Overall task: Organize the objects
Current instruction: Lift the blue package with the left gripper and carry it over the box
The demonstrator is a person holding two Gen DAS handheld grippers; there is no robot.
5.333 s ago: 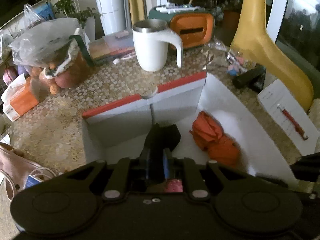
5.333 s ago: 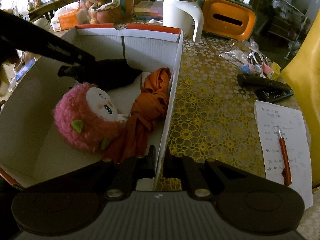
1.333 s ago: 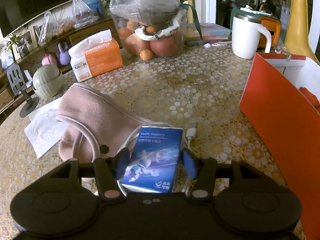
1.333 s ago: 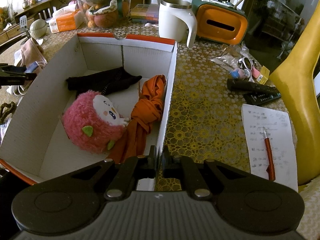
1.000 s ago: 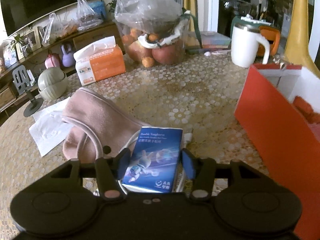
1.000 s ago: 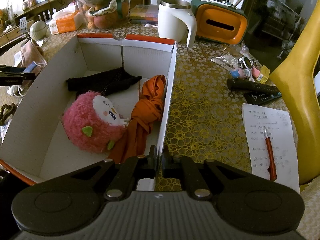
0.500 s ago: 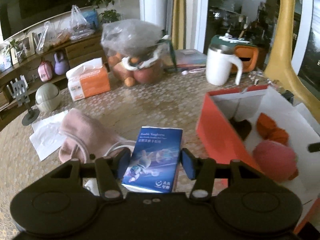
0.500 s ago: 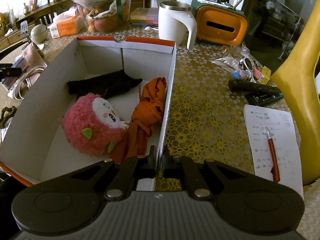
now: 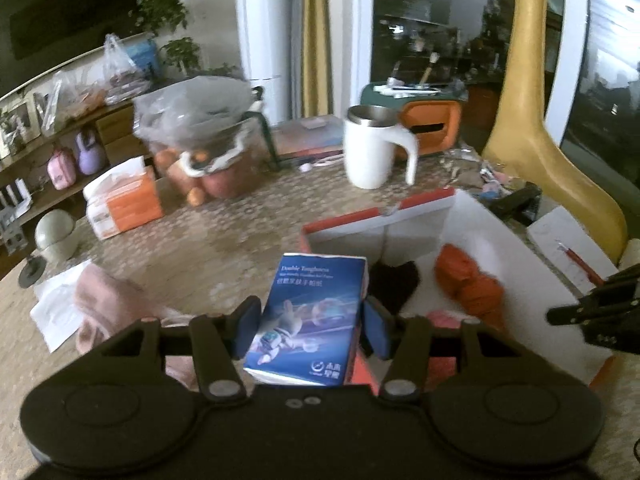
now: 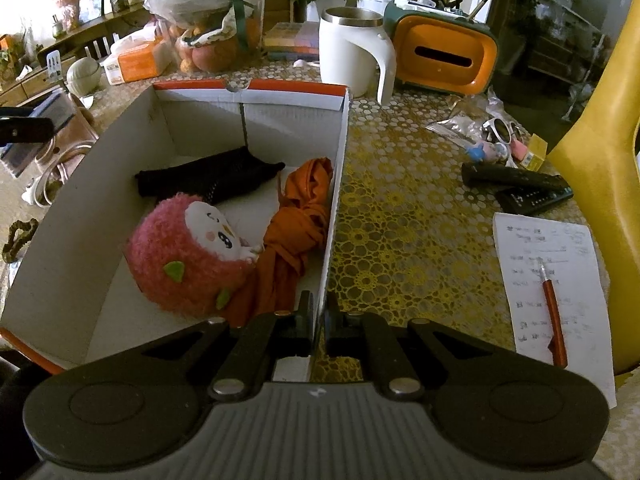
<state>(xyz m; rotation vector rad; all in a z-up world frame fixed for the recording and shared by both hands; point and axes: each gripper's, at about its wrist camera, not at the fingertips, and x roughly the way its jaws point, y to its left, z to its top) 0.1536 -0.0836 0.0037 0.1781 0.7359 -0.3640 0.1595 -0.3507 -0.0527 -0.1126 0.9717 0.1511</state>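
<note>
Patterned tabletop below, our left gripper [image 9: 308,322] clamps the blue tissue pack [image 9: 310,322], seemingly just short of the cardboard box [image 10: 72,216]; our right gripper [image 10: 317,320] pinches its wall.

The left tool [image 9: 310,322] has lifted the blue packet [image 9: 310,318] off the counter and carried it over the box's [image 9: 472,216] near wall.

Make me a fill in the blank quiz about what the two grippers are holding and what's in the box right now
1. The left gripper is shut on a ____ packet.
2. The right gripper pinches the wall of the ____.
3. The plush toy in the box is ____.
4. The orange cloth lies against the box's ____ wall.

Answers: blue; box; pink; right
</note>
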